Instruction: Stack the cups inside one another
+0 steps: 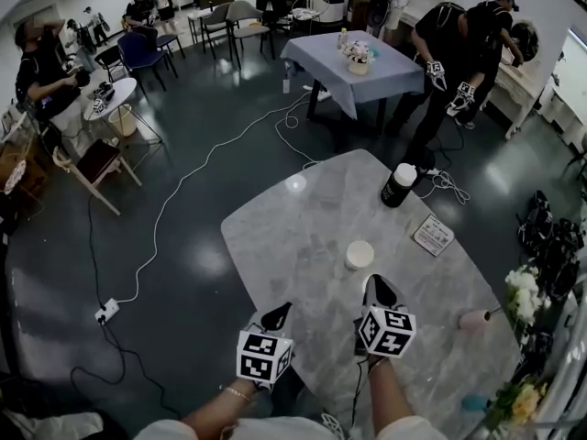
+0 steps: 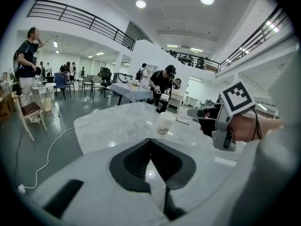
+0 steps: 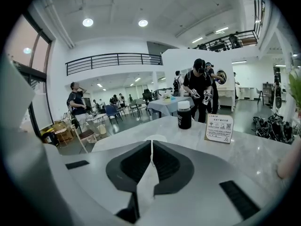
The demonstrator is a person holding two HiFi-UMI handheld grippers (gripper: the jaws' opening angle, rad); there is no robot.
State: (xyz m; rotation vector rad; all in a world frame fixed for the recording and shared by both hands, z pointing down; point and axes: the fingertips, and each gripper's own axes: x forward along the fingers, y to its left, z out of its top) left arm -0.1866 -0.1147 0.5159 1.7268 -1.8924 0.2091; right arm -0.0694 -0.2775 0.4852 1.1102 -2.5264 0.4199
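A white paper cup [image 1: 359, 254] stands upright in the middle of the marble table [image 1: 303, 218]; the left gripper view shows this cup [image 2: 165, 124] ahead with print on its side. A pink cup [image 1: 475, 319] lies on its side at the table's right. My right gripper [image 1: 379, 288] is just short of the white cup, shut with nothing between its jaws [image 3: 151, 141]; the cup's rim [image 3: 154, 137] peeks over them. My left gripper [image 1: 278, 314] hangs at the table's near edge, left of the right one, its jaws [image 2: 150, 140] shut and empty.
A black bottle with a white lid [image 1: 398, 185] and a small sign card [image 1: 433, 235] stand at the table's far right. Flowers [image 1: 525, 291] line the right edge. Cables cross the floor [image 1: 165, 200] on the left. People stand around other tables beyond.
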